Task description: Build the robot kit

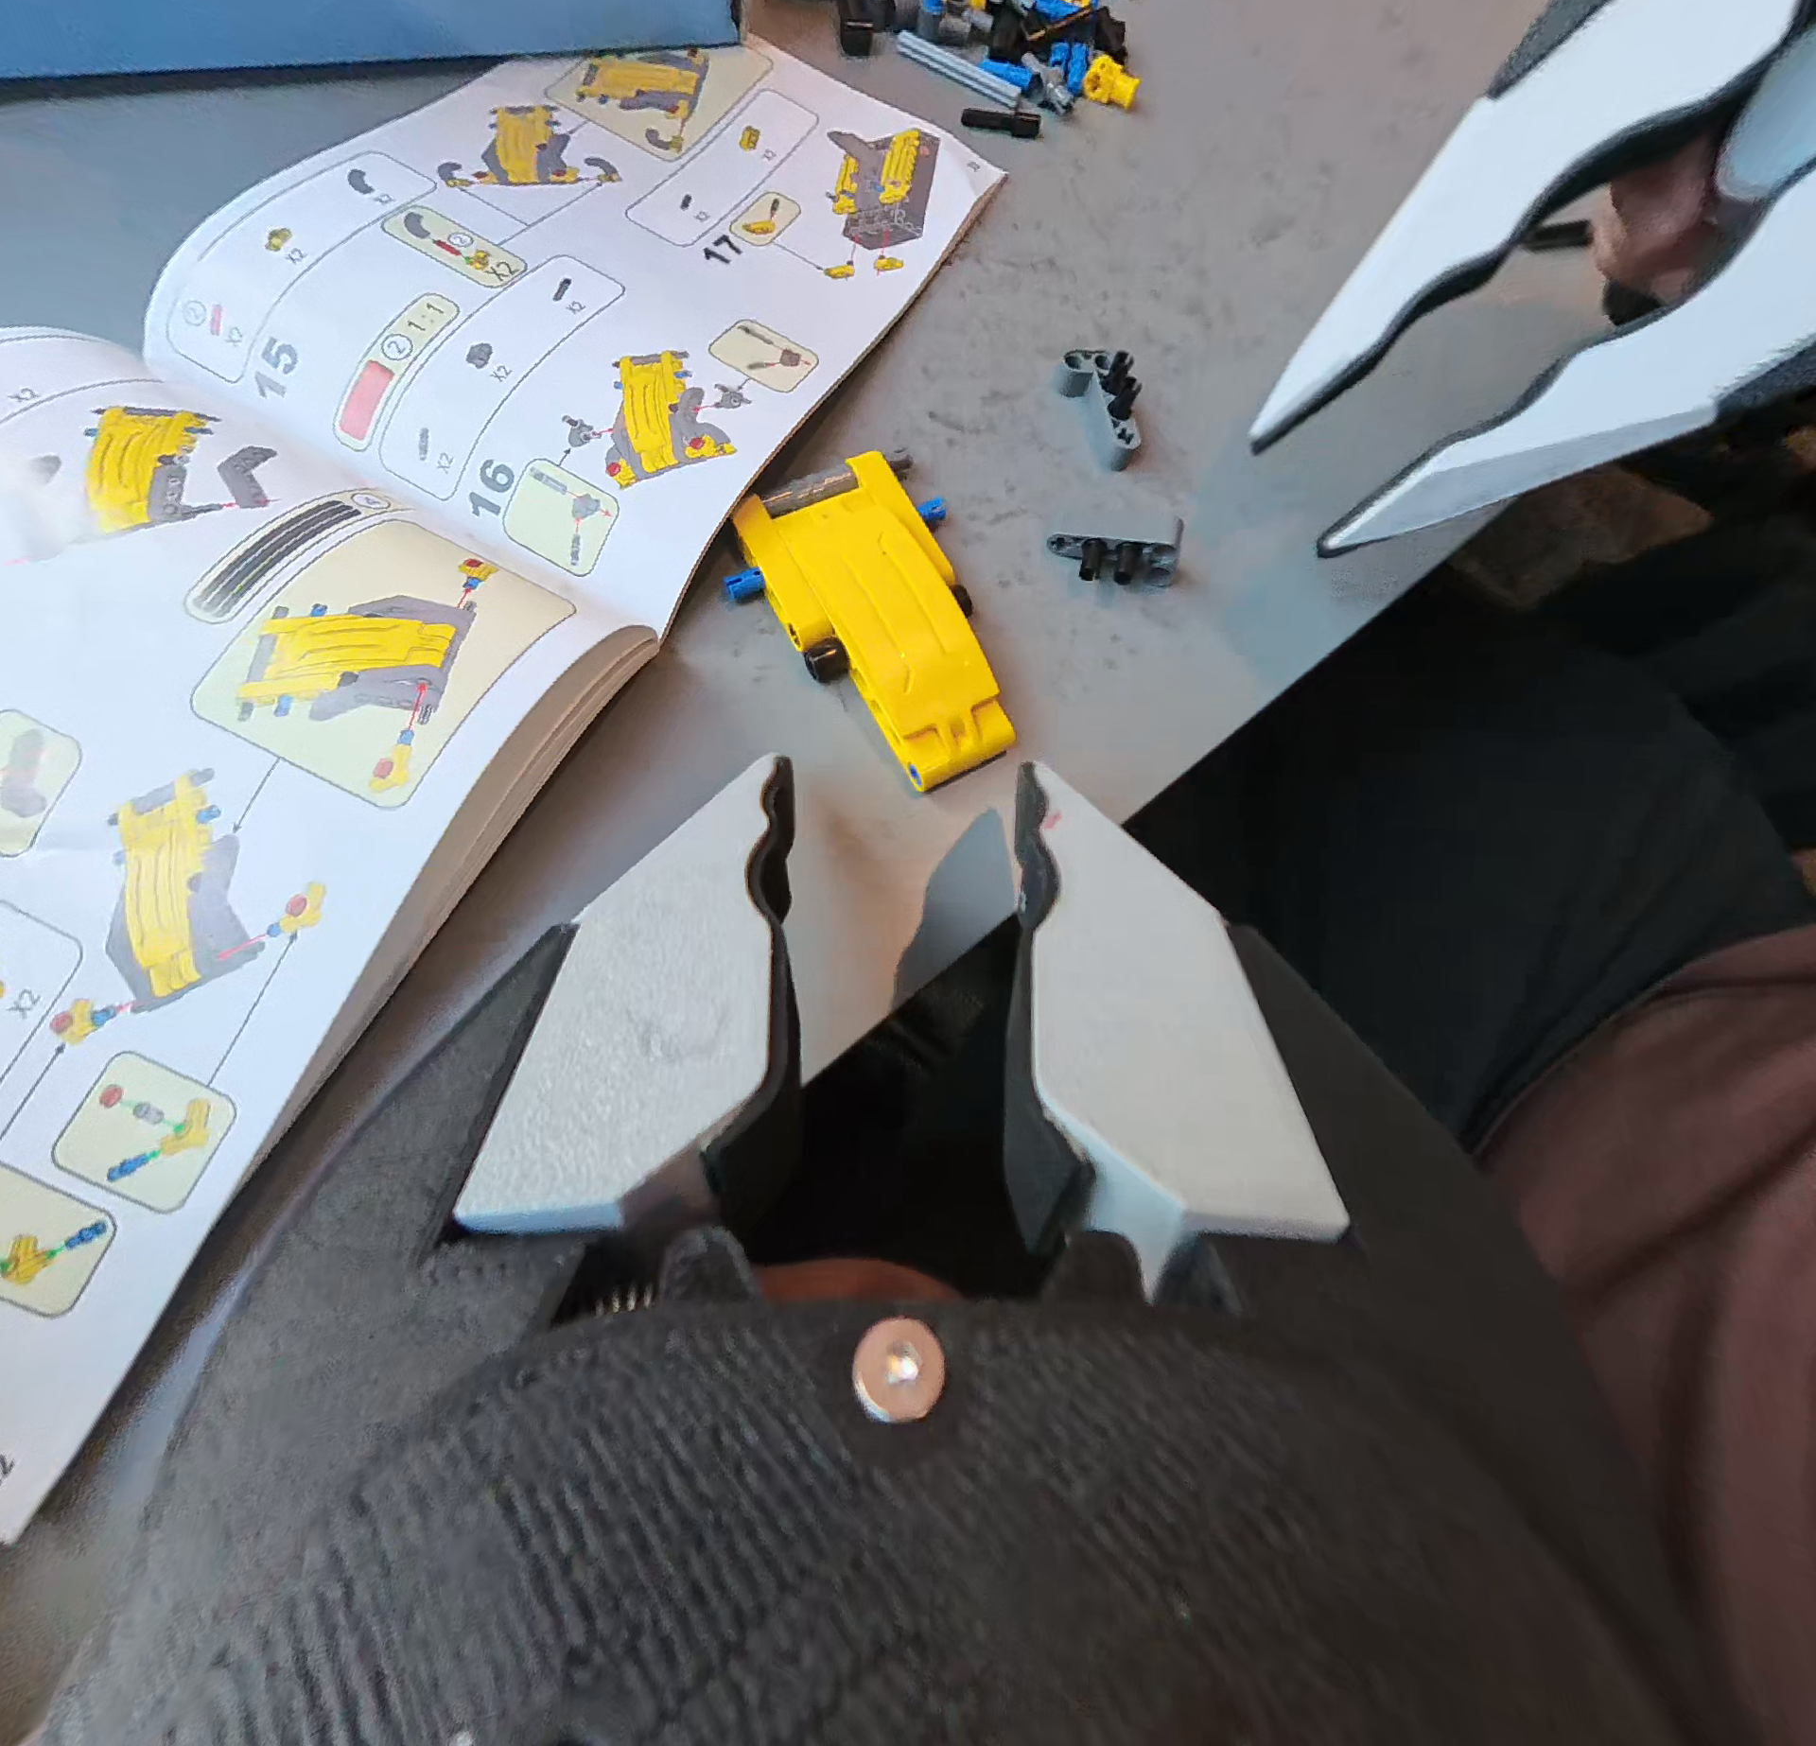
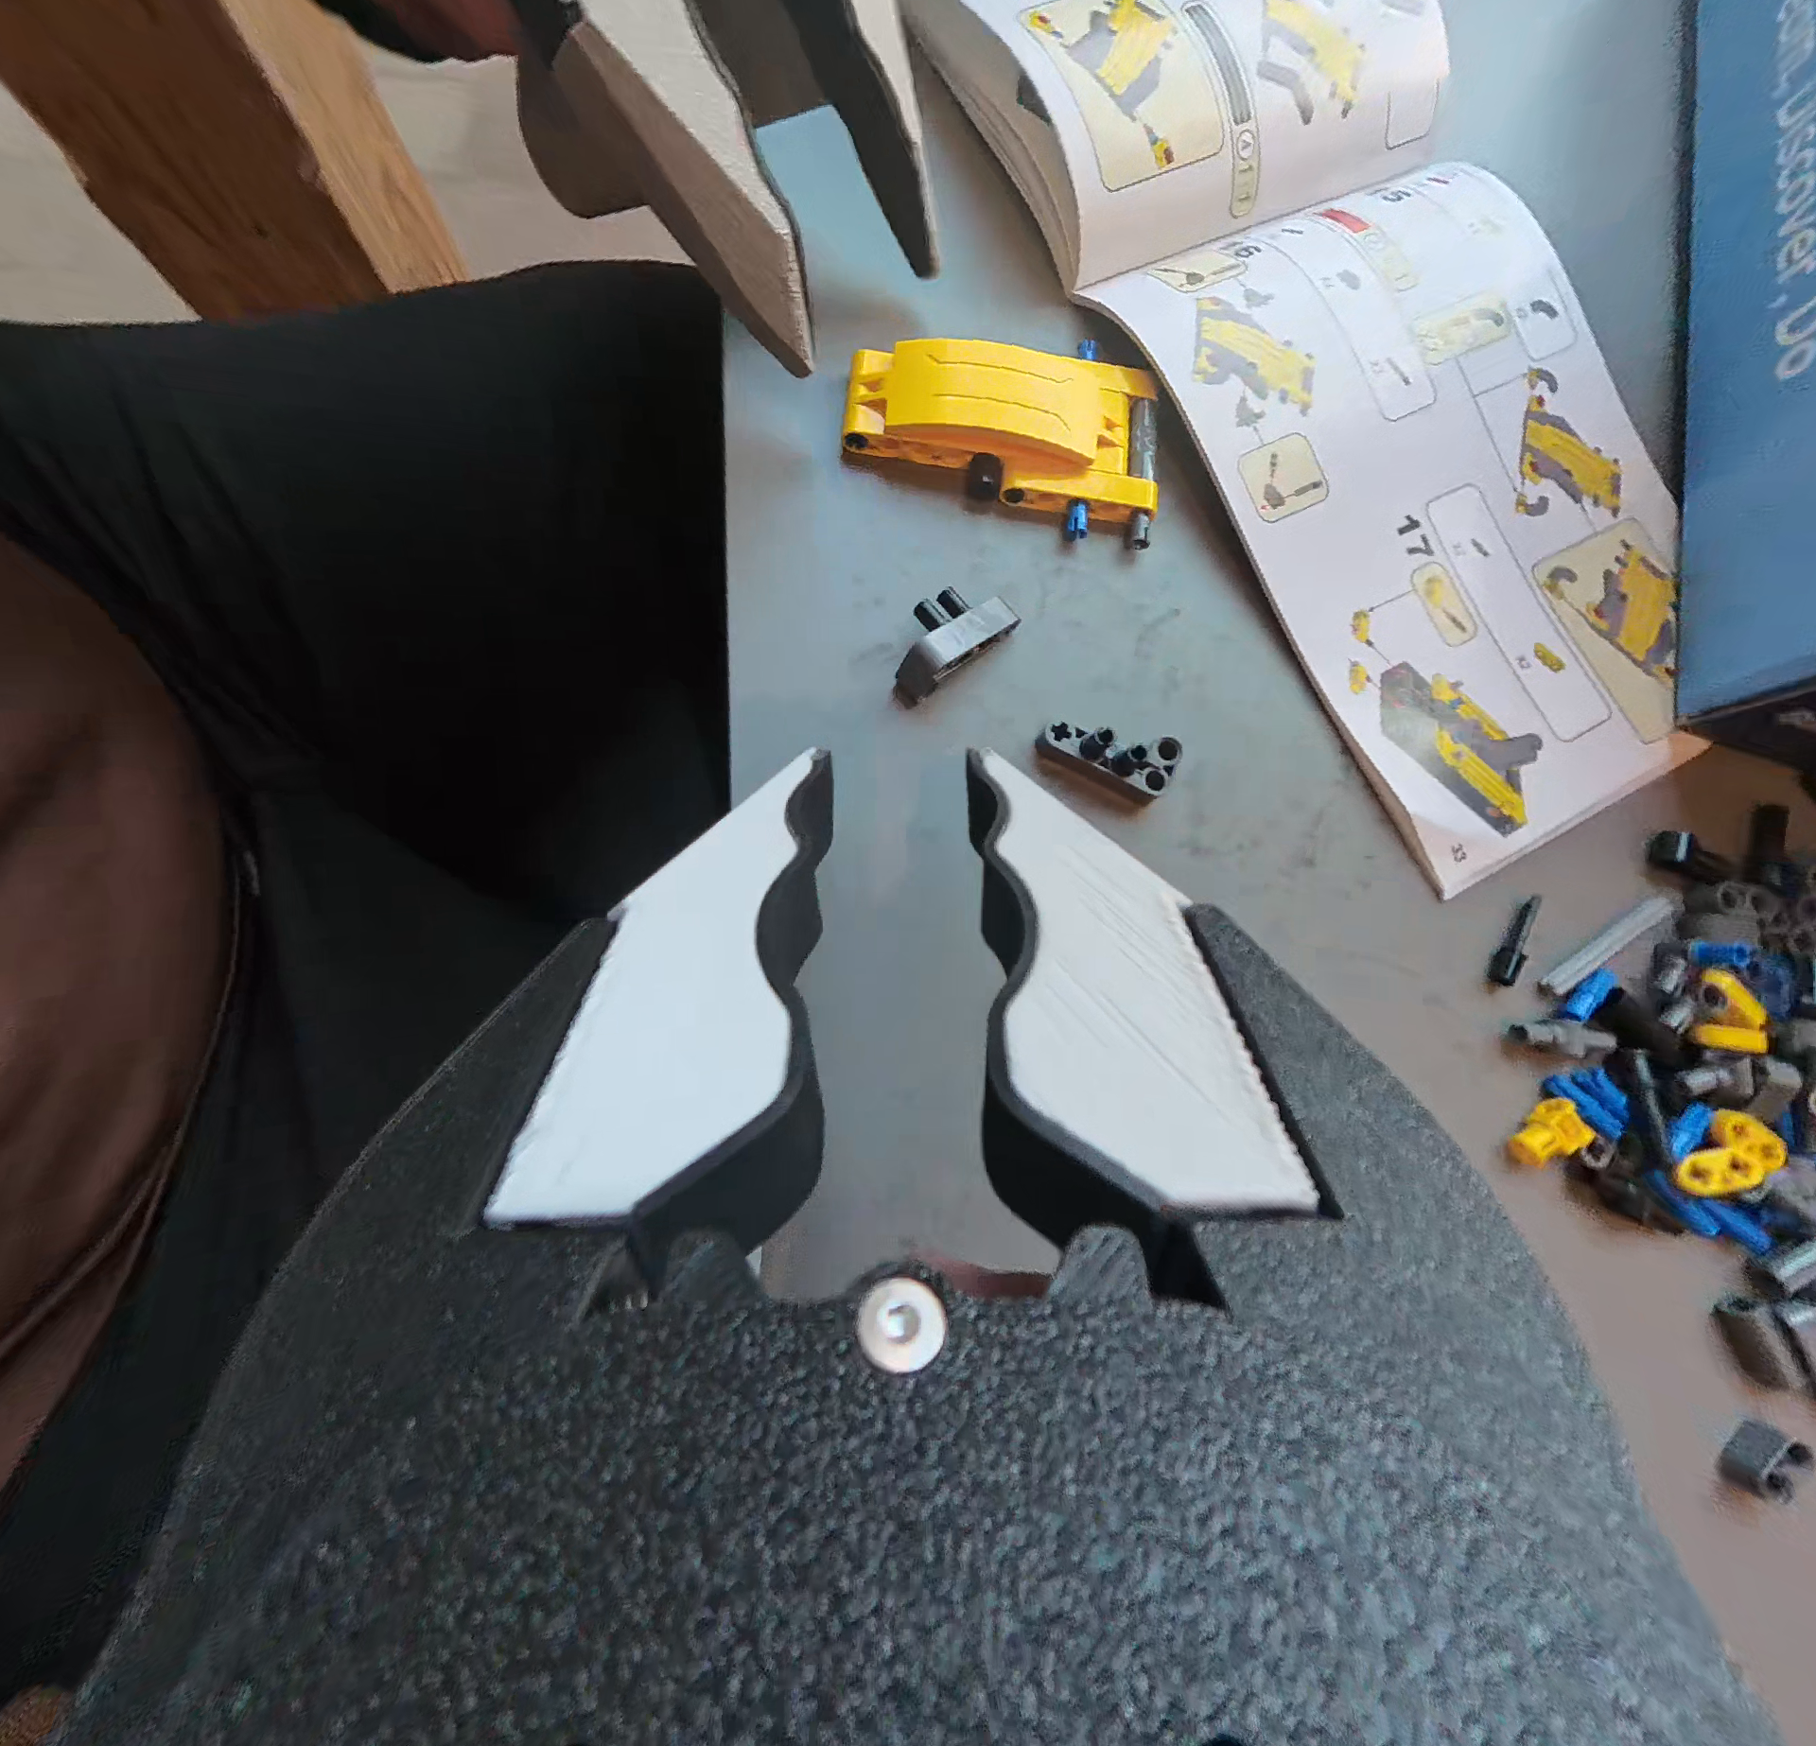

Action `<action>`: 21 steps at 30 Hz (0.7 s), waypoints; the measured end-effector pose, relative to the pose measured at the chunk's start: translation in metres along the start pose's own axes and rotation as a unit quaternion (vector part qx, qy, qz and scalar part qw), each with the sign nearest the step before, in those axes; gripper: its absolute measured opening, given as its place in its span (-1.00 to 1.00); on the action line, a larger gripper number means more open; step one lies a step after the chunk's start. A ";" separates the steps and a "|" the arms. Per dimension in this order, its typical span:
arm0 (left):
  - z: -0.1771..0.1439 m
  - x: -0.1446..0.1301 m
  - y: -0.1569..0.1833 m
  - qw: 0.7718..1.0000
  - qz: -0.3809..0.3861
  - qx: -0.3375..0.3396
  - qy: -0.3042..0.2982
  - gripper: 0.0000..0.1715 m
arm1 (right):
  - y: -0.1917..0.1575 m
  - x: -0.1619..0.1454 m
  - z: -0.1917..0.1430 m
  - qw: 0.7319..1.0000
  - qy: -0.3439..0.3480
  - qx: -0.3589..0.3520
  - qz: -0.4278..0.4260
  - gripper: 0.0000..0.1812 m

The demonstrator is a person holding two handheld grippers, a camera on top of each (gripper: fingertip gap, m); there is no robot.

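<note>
A yellow built assembly (image 1: 875, 613) with blue and black pins lies on the grey table, beside an open instruction booklet (image 1: 393, 480). My left gripper (image 1: 899, 780) is open and empty, its tips just short of the assembly's near end. Two grey angled beams with black pins, one (image 1: 1106, 407) and another (image 1: 1120, 551), lie to the right of it. In the right wrist view my right gripper (image 2: 899, 765) is open and empty, just short of the beams, one (image 2: 958, 642) and the other (image 2: 1110, 760). The yellow assembly (image 2: 1002, 431) lies beyond them.
A pile of small loose parts (image 1: 1022, 18) in black, grey, blue and yellow lies at the far side; it also shows in the right wrist view (image 2: 1690, 1080). A blue box (image 2: 1749, 323) stands behind the booklet (image 2: 1376, 421). The table edge (image 1: 1376, 618) runs close by, with a person's dark clothing beyond it. The gap from one gripper's tips to the other's is roughly 11 cm.
</note>
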State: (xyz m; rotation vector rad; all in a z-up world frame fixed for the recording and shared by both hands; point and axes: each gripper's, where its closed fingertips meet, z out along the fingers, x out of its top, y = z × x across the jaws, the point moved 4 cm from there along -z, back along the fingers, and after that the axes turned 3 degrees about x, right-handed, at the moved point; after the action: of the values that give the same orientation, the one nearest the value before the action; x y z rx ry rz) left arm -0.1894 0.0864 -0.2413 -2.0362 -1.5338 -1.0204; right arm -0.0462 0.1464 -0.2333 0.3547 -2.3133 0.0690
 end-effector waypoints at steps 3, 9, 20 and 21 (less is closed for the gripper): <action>0.006 0.003 -0.002 0.999 -0.001 -0.033 -0.016 -0.51 | 0.003 0.005 0.000 0.998 0.006 0.038 -0.059 -0.68; 0.015 0.007 0.003 0.997 0.009 -0.066 -0.037 -0.47 | 0.020 0.018 0.010 0.990 0.000 0.120 -0.070 -0.69; 0.025 0.014 0.006 0.998 0.014 -0.002 -0.054 -0.53 | 0.026 0.013 0.038 0.979 -0.029 0.189 -0.069 -0.60; 0.026 0.015 0.007 0.998 0.012 -0.004 -0.056 -0.51 | 0.026 0.012 0.038 0.979 -0.026 0.192 -0.066 -0.60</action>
State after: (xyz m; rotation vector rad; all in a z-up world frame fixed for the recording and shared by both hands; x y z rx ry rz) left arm -0.1725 0.1110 -0.2465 -2.1458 -1.5570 -0.9195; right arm -0.0883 0.1625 -0.2495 0.7114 -2.3150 0.4483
